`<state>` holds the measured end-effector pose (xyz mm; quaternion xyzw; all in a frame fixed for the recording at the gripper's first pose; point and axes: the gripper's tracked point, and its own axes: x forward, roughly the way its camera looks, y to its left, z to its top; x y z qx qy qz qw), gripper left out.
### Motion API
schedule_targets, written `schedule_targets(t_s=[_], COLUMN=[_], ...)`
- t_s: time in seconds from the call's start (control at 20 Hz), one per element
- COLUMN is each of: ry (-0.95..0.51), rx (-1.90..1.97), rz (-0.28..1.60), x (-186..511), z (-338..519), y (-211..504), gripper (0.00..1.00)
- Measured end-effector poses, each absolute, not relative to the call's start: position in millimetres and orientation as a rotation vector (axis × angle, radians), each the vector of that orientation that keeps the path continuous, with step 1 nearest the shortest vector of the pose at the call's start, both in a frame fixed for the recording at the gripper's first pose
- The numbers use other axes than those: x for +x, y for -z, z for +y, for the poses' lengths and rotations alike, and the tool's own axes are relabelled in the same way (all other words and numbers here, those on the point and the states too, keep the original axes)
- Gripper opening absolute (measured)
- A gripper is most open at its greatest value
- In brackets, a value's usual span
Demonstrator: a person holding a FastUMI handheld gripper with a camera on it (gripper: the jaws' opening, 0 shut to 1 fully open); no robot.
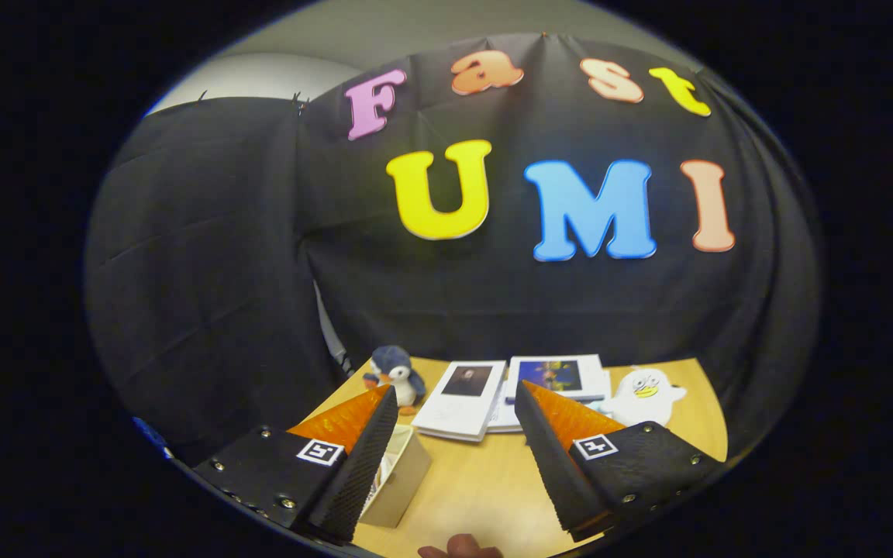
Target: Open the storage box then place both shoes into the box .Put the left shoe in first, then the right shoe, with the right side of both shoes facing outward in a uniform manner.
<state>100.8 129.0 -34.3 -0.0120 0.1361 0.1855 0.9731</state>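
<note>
Black cloth hangs as the booth's wall behind everything, with a strip of pale wall above it. Below it lies a light wooden tabletop, bare between the fingers. The gripper hangs over this table with its fingers spread wide apart and nothing between them; each finger carries a small square black-and-white marker on top.

Beside the left finger, partly hidden by it, stands a beige, open-topped storage box with something pale inside that I cannot make out. Beyond the fingertips lie two white booklets: one with a dark picture on its cover, and next to it, further to the right, one with a blue picture, seemingly resting on more white sheets. A white plush duck with a yellow beak sits just right of the booklets, beyond the right finger. A small dark-blue and white plush penguin stands at the far left corner of the table, just past the left fingertip. At the near edge of the table, between the fingers, part of a person's hand shows.
</note>
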Motion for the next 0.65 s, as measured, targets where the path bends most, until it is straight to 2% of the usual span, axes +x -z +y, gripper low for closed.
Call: schedule_targets(t_s=[0.15, 0.45, 0.65], ry=[-0.348, -0.197, -0.183], rx=[0.011, -0.01, -0.014], rz=[0.137, 0.039, 0.019], x=[81, 67, 64], z=[106, 53, 35], y=[-5, -24, -28], gripper=[0.92, 0.92, 0.92])
